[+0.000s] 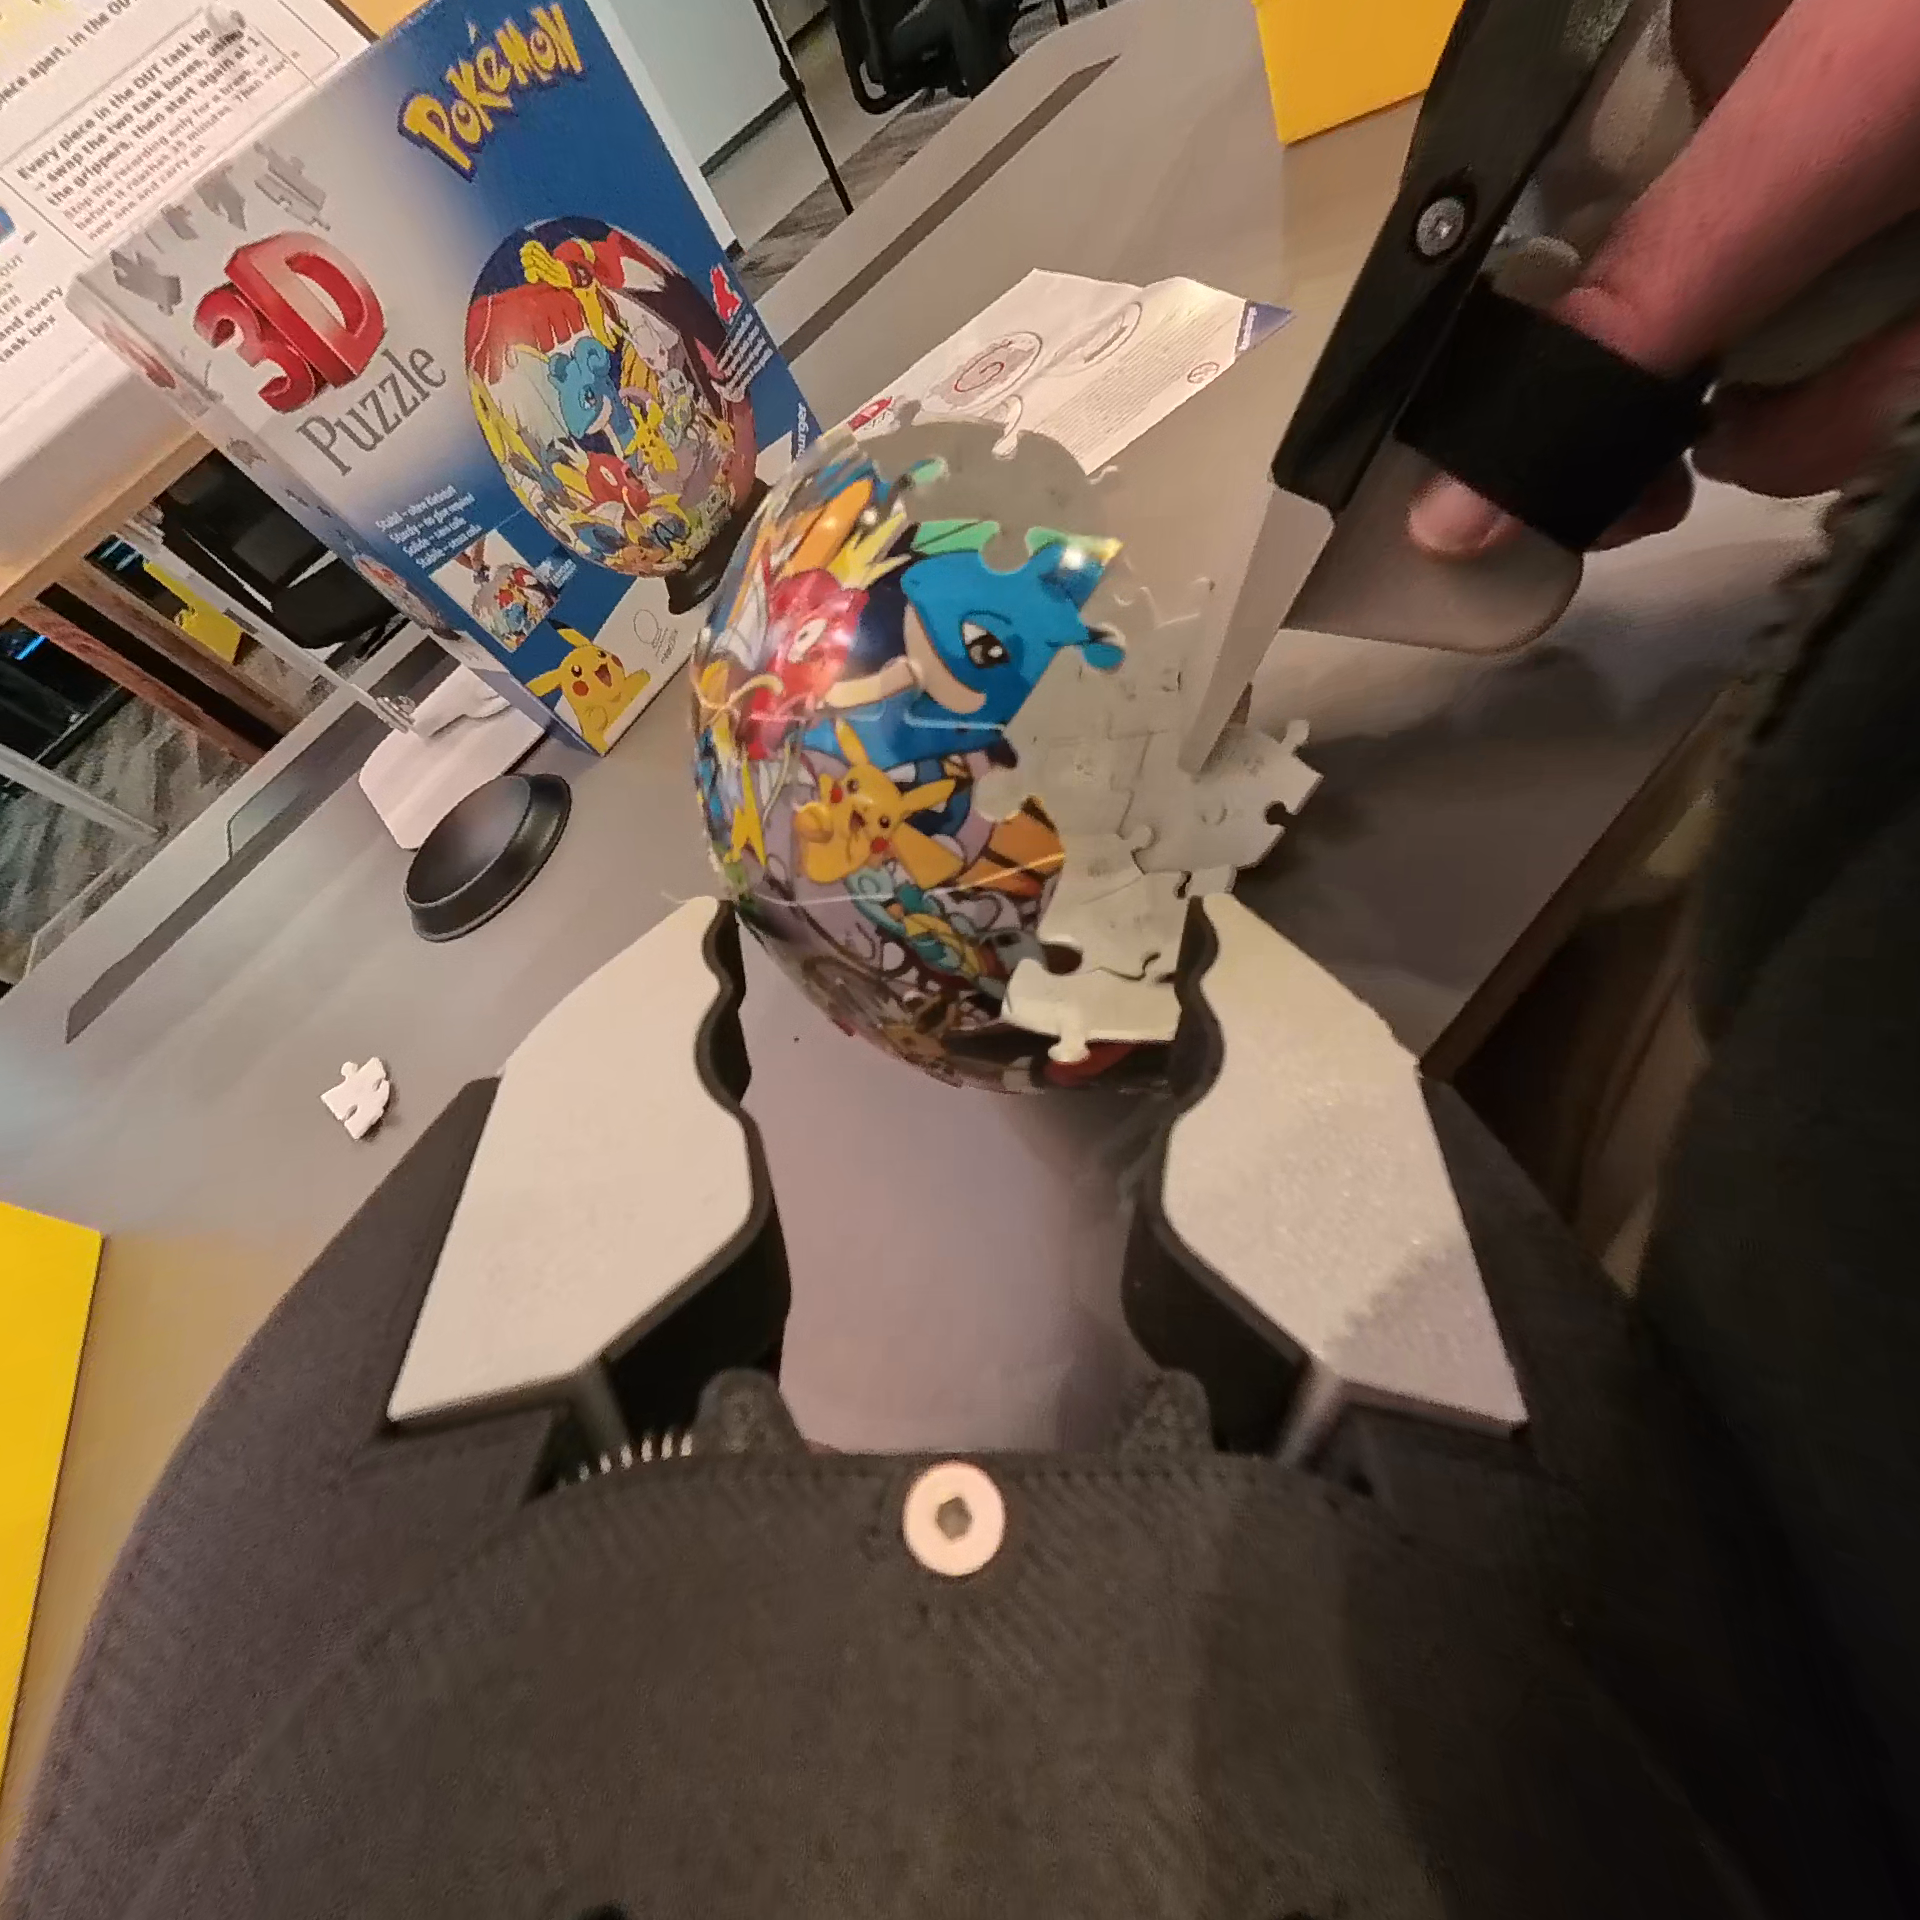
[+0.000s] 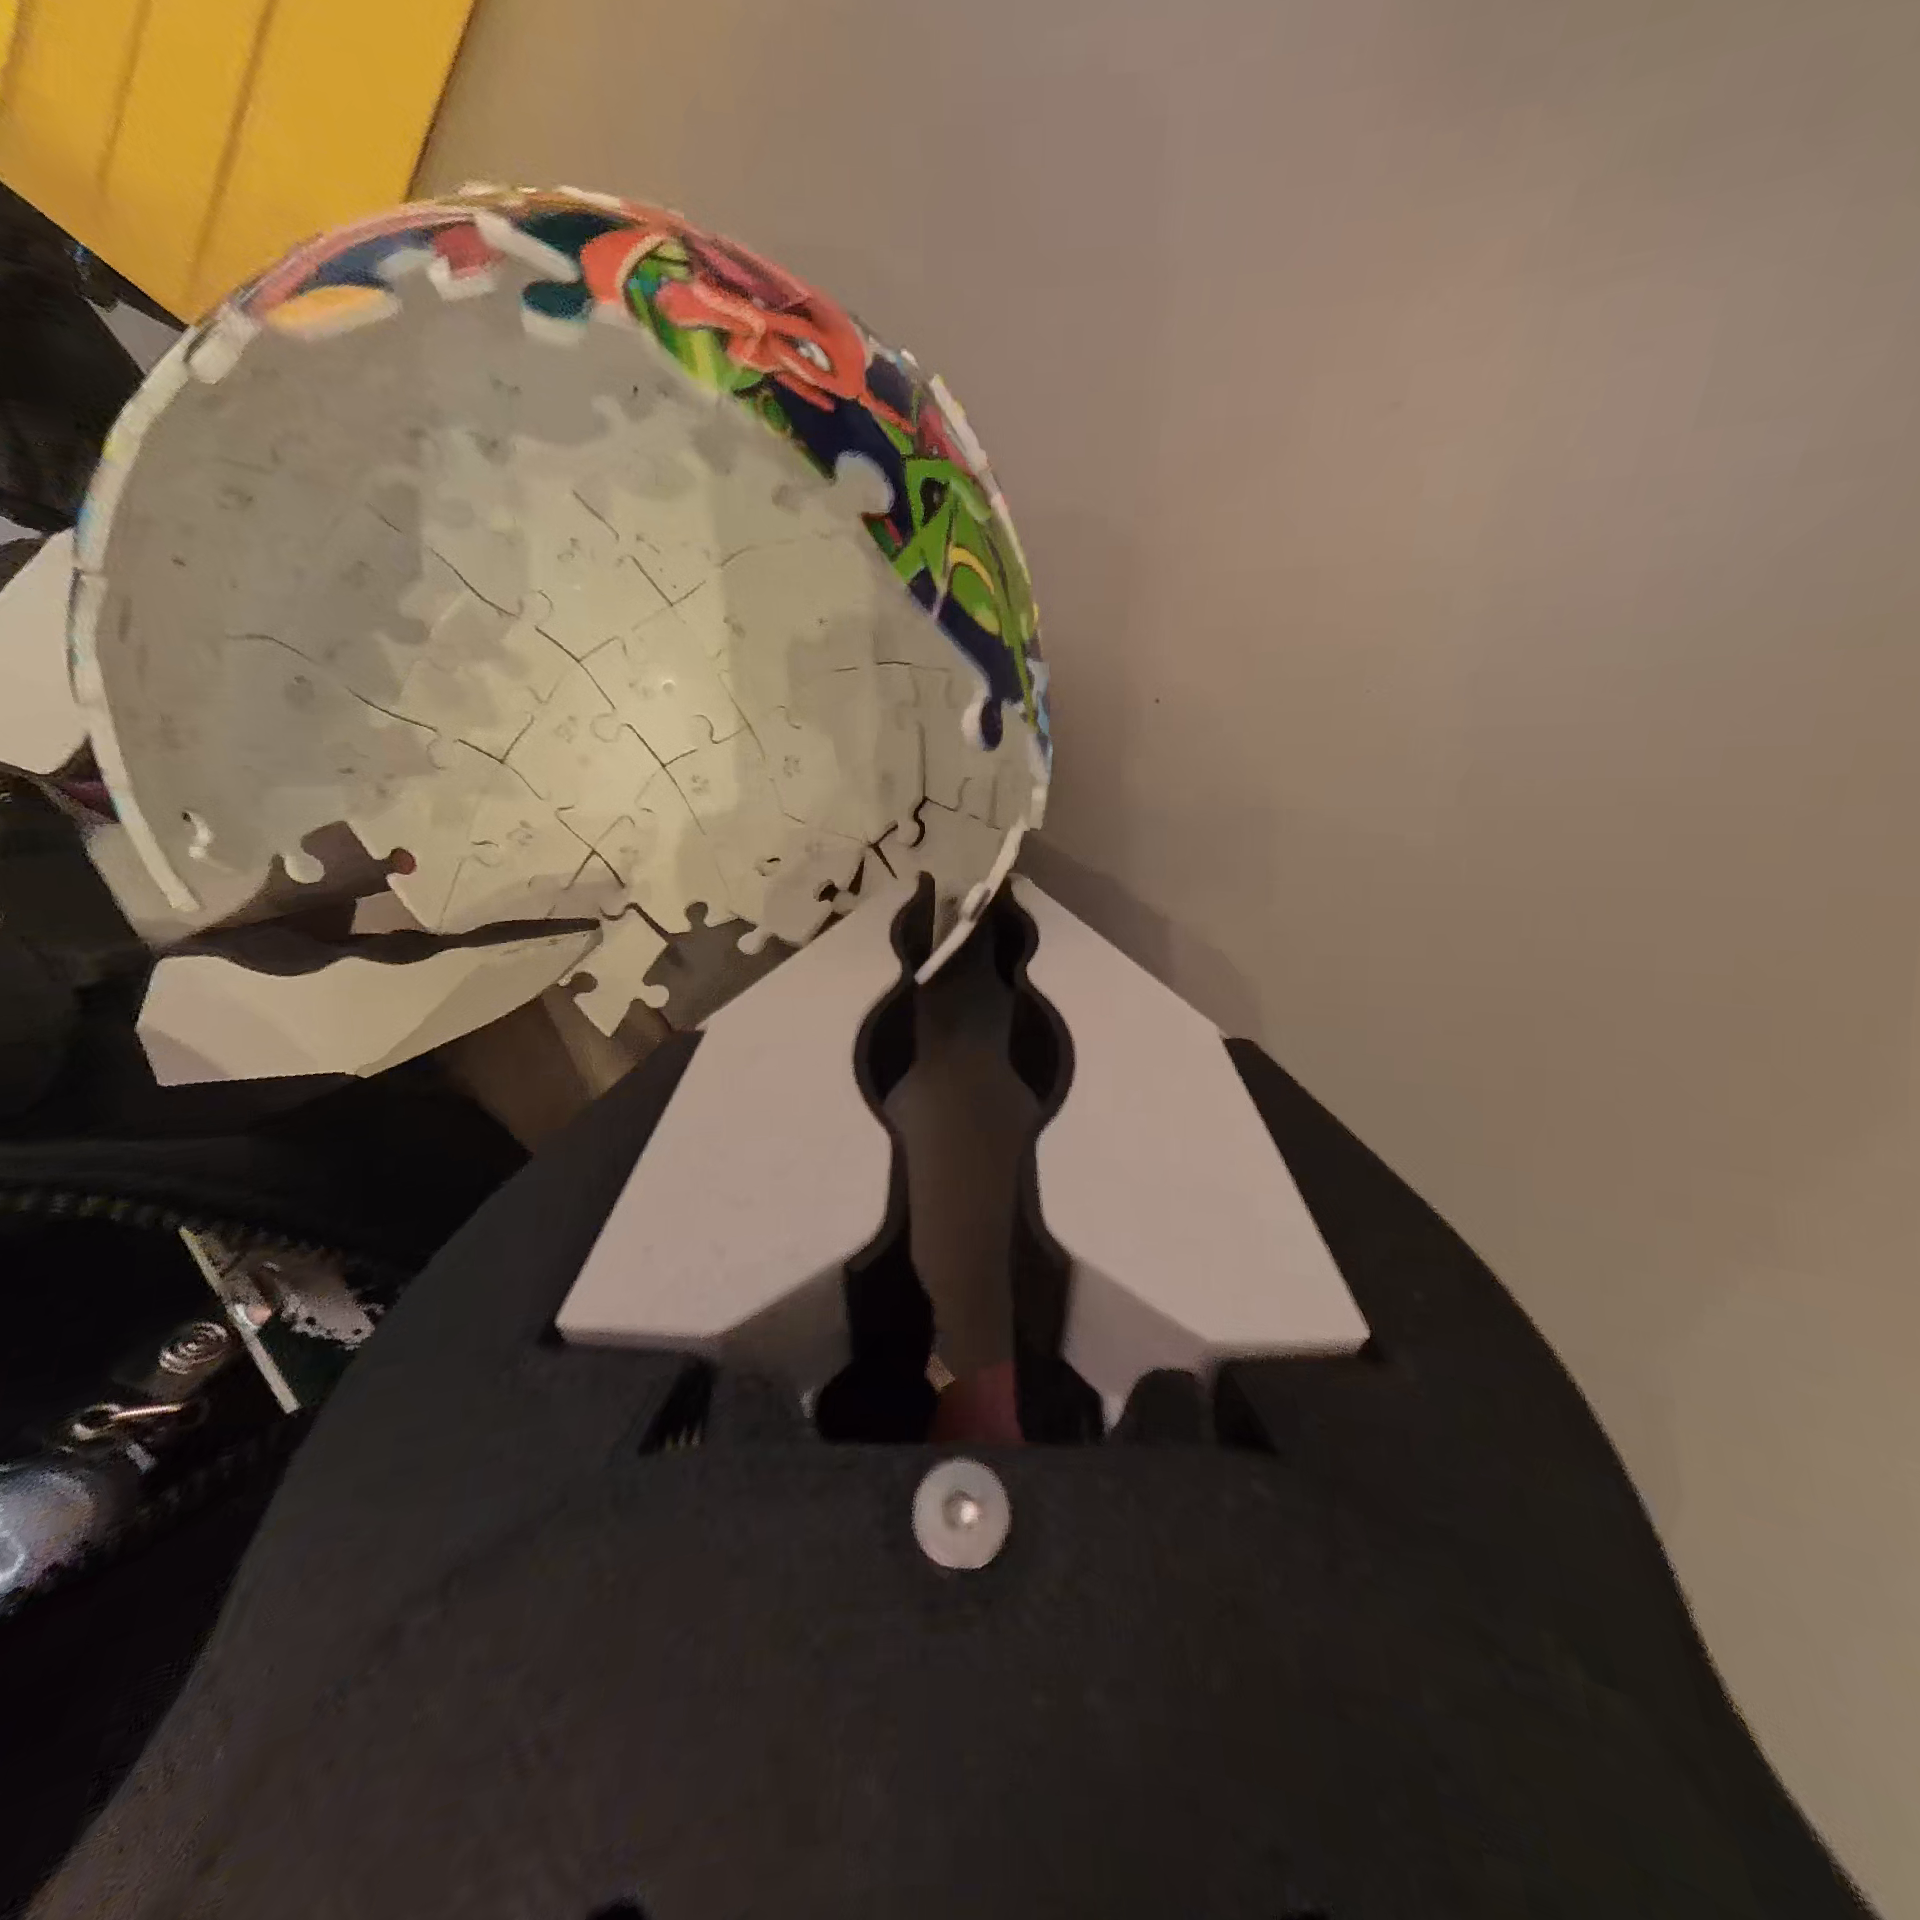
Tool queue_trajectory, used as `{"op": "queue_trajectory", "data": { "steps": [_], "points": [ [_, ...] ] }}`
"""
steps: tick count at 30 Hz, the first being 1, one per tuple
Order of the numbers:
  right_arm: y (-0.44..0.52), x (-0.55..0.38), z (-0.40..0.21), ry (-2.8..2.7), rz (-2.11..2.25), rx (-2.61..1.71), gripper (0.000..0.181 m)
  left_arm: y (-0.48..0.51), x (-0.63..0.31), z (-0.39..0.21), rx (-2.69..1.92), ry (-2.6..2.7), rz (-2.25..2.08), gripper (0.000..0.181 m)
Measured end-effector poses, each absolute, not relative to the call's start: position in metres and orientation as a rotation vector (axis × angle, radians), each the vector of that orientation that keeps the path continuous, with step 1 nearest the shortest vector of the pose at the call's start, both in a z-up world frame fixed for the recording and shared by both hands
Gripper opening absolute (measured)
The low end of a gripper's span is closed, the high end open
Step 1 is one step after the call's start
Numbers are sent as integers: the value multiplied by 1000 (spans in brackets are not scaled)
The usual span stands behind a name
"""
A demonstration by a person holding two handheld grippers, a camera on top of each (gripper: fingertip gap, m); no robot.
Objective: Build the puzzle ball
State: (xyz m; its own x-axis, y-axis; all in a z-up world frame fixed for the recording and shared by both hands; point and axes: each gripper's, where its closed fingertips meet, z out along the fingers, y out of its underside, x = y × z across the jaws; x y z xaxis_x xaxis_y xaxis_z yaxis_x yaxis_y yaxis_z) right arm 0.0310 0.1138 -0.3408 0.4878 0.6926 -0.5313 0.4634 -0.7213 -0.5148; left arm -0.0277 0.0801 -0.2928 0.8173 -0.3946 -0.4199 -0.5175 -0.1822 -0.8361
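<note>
The part-built puzzle ball [image 1: 883, 727] is colourful outside and white inside, with a large open gap. My left gripper [image 1: 961, 935] is shut on its lower part, one finger on each side, and holds it above the grey table [image 1: 260, 1018]. My right gripper [image 2: 956, 914] is shut on a thin white-backed puzzle piece [image 1: 1247, 800] at the rim of the gap. It comes in from the upper right in the left wrist view [image 1: 1226, 748]. The right wrist view looks into the ball's hollow white inside [image 2: 520, 644].
The puzzle's box [image 1: 436, 364] stands at the back left, with a black stand ring [image 1: 488, 862] in front of it. A loose white piece [image 1: 358, 1096] lies on the table at the left. A leaflet [image 1: 1122, 353] lies behind the ball. A yellow bin [image 1: 1340, 62] stands far back.
</note>
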Motion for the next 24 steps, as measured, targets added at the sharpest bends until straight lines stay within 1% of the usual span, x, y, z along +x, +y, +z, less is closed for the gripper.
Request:
{"op": "queue_trajectory", "data": {
  "steps": [11, 22, 24],
  "points": [
    [108, 29, -343, -846, 1194, -2490, 7, 82, -23, -290, -1784, 702, 138, 81],
    [108, 30, -343, -868, 1164, -2468, 15, 83, -24, -291, -1787, 708, 153, 78],
    [110, 31, -341, -857, 1162, -2464, 19, 83, -24, -291, -1785, 708, 152, 78]
  ]
}}
